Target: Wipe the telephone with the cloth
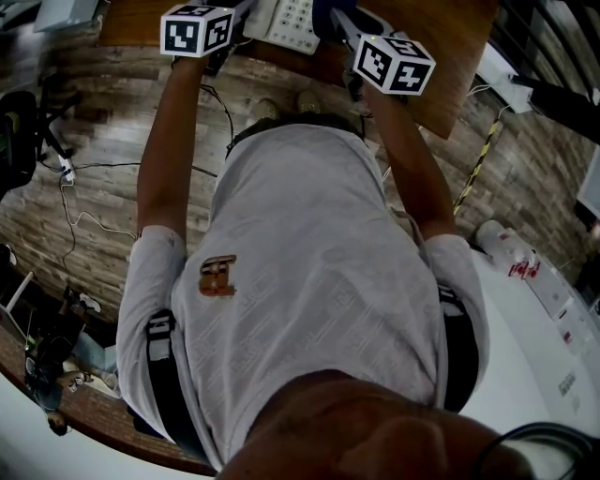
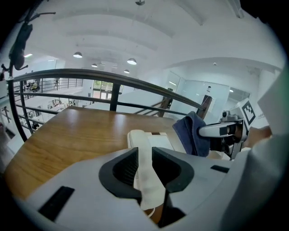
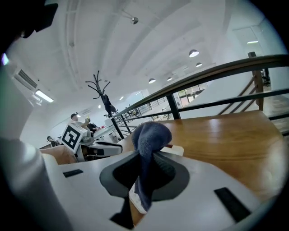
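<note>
A cream telephone [image 2: 153,140] sits on the wooden table [image 2: 76,135]. Its handset [image 2: 146,180] runs back between the jaws of my left gripper [image 2: 145,155], which is shut on it. My right gripper [image 3: 145,158] is shut on a dark blue cloth [image 3: 149,135], which bunches above the jaws and hangs below them. In the left gripper view the cloth [image 2: 192,133] hangs at the telephone's right side, just over it. The head view shows only both marker cubes [image 1: 197,28] and part of the telephone's keypad [image 1: 286,21] at the top edge. The jaws are hidden there.
A dark metal railing [image 2: 113,81] runs behind the table's far edge. The person's torso [image 1: 309,281] fills the head view. Cables [image 1: 80,202] lie on the plank floor at left, and a white unit [image 1: 544,309] stands at right. A coat stand [image 3: 104,97] rises far off.
</note>
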`<move>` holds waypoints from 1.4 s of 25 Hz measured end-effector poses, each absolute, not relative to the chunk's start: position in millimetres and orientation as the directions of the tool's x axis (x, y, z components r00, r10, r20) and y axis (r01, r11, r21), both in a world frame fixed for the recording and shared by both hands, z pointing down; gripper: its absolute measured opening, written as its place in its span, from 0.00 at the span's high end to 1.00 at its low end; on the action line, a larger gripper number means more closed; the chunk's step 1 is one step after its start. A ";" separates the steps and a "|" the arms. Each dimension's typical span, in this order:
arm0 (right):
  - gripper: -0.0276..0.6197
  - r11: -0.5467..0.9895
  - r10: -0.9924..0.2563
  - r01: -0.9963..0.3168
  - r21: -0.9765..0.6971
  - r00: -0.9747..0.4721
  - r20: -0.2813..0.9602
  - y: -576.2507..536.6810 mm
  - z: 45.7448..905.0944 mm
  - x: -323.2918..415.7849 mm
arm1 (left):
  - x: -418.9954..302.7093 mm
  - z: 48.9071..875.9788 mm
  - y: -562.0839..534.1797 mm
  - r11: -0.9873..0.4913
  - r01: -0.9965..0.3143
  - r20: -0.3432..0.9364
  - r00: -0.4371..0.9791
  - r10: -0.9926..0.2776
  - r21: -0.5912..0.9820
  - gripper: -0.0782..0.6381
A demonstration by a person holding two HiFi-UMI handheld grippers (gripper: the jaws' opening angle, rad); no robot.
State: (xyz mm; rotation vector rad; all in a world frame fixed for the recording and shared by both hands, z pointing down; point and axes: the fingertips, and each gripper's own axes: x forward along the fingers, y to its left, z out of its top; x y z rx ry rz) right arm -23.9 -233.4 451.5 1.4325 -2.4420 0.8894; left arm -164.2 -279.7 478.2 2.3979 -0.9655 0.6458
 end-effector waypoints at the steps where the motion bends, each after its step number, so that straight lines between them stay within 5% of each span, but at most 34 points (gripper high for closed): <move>1: 0.85 0.376 -0.743 -0.839 -0.393 -0.526 0.414 -237.5 443.7 -25.0 | -162.1 469.7 -280.5 -0.642 -0.726 0.559 0.648 -0.517 0.248 0.74; 20: 0.85 0.655 -0.743 -0.715 -0.246 -0.668 -0.037 -247.6 313.1 -60.8 | -137.5 319.4 -264.6 -0.721 -0.666 0.036 0.739 -0.673 0.193 0.86; 35: 0.85 0.711 -0.701 -0.697 -0.094 -0.692 -0.172 -227.4 272.5 -76.1 | -136.1 274.6 -246.3 -0.731 -0.680 -0.092 0.726 -0.681 0.047 0.86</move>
